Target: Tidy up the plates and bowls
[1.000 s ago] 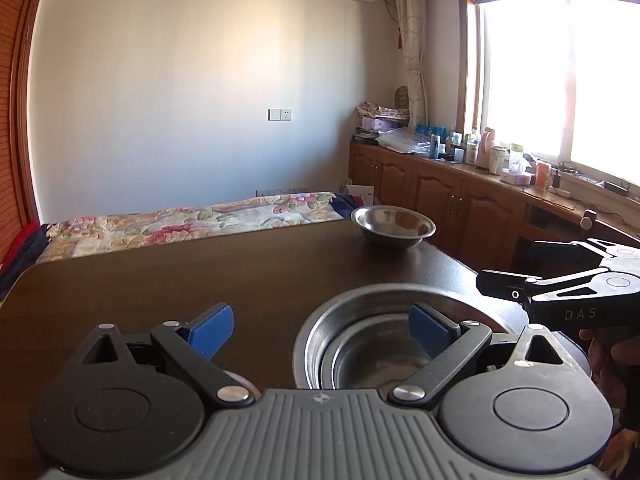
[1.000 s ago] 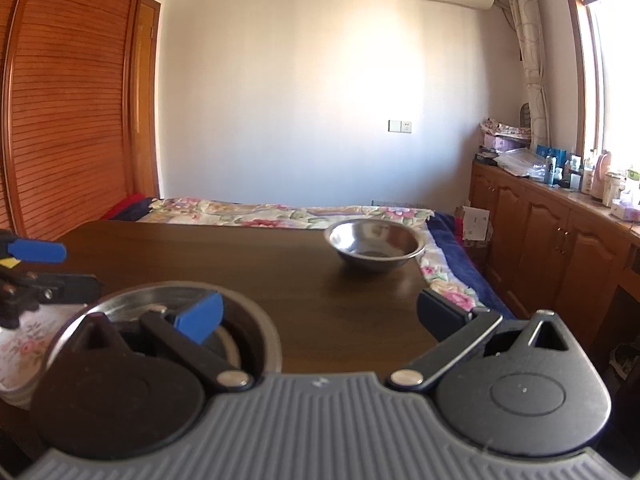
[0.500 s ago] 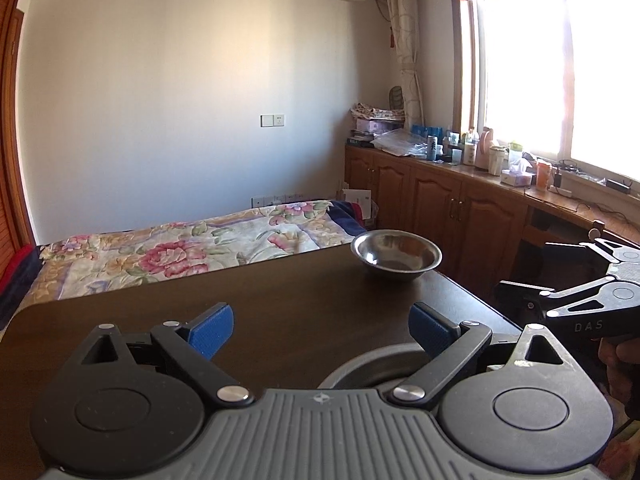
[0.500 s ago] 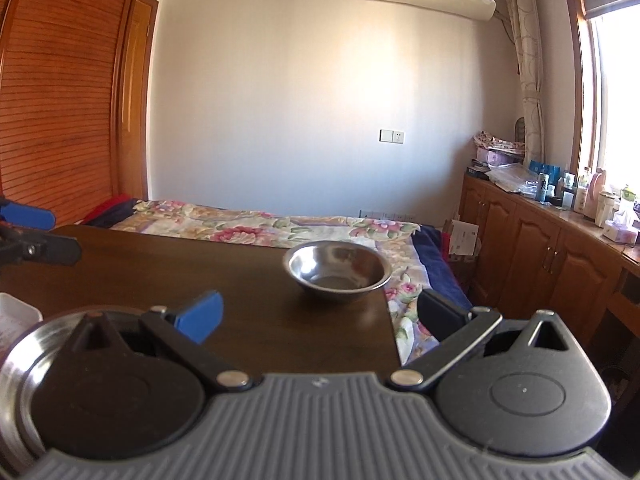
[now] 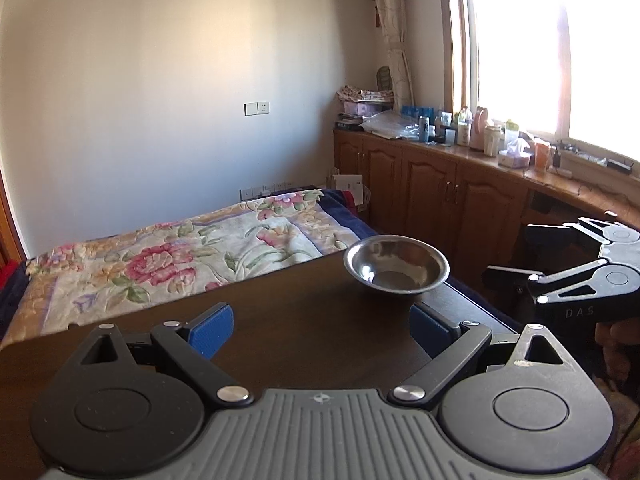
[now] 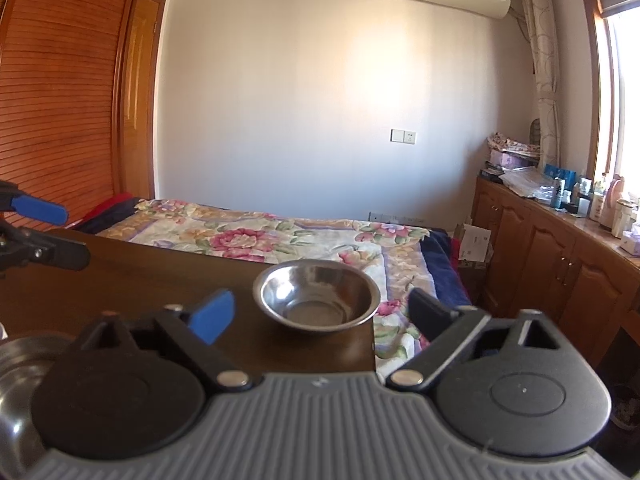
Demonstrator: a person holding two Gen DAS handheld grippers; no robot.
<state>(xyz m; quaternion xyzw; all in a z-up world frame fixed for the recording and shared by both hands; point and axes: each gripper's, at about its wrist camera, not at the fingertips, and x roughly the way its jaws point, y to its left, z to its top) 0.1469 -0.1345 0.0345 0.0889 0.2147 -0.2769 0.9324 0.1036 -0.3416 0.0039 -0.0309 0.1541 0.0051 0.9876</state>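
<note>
Steel bowl (image 6: 316,298) sitting near far right table (image 6: 160,272) corner. Right gripper (image 6: 320,312) lining up on it, fingers spread, empty; left gripper (image 5: 320,328) likewise released. Next: advancing, clamping bowl rim.

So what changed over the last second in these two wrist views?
Both claws advanced toward the small steel bowl near the table's far corner; it now looms larger in both views. The stacked steel bowls slid out of the left view and to the right view's lower-left edge. The left claw and right claw stayed open and empty; the small bowl did not move.
</note>
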